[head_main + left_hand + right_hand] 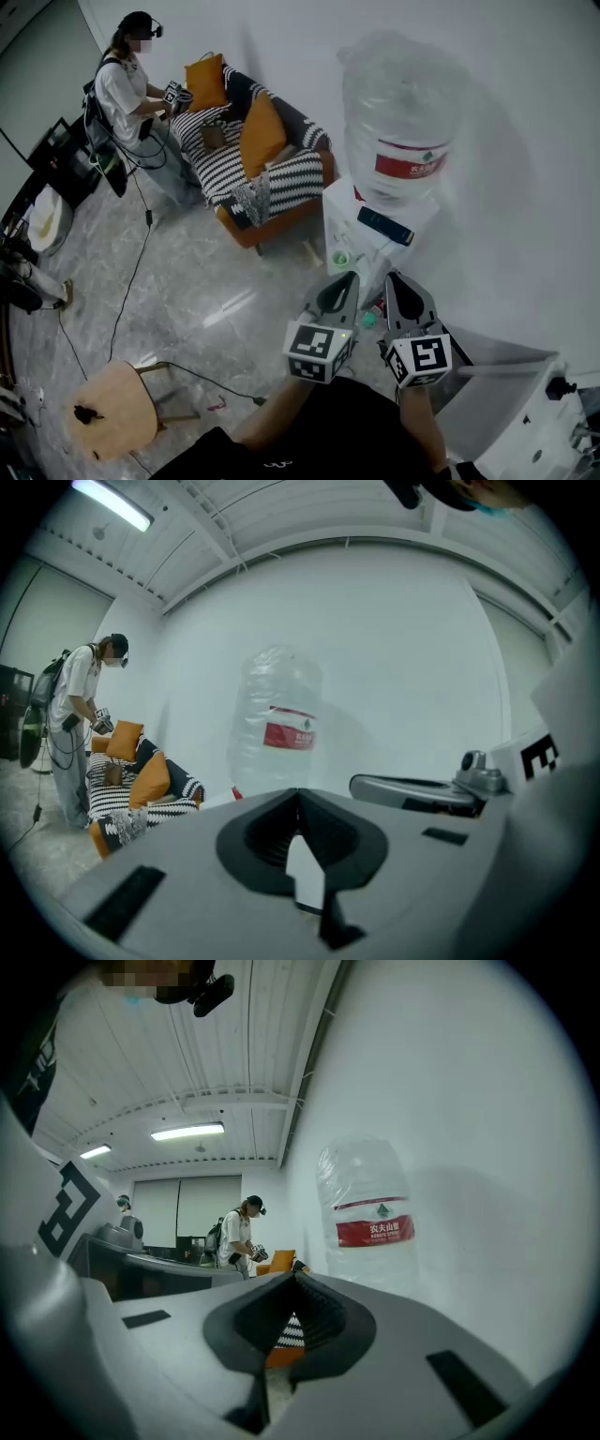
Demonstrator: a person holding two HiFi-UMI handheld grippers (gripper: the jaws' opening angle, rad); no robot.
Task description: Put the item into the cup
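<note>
In the head view my left gripper (339, 286) and right gripper (401, 289) are held side by side, low in the middle, pointing at a white water dispenser (342, 202). Both are shut with nothing between the jaws. A small pale green cup (339, 259) stands on the dispenser's front ledge, just beyond the left gripper's tip. A dark flat item (384, 225) lies on the dispenser's top. Something small and teal (368, 320) shows between the two grippers. In the left gripper view the left gripper (298, 795) is shut, and in the right gripper view the right gripper (296, 1277) is too.
A big clear water bottle (405, 117) with a red label sits on the dispenser against the white wall. A striped sofa (253, 169) with orange cushions is behind it, with another person (127, 89) beside it. A round wooden stool (112, 408) and floor cables lie lower left.
</note>
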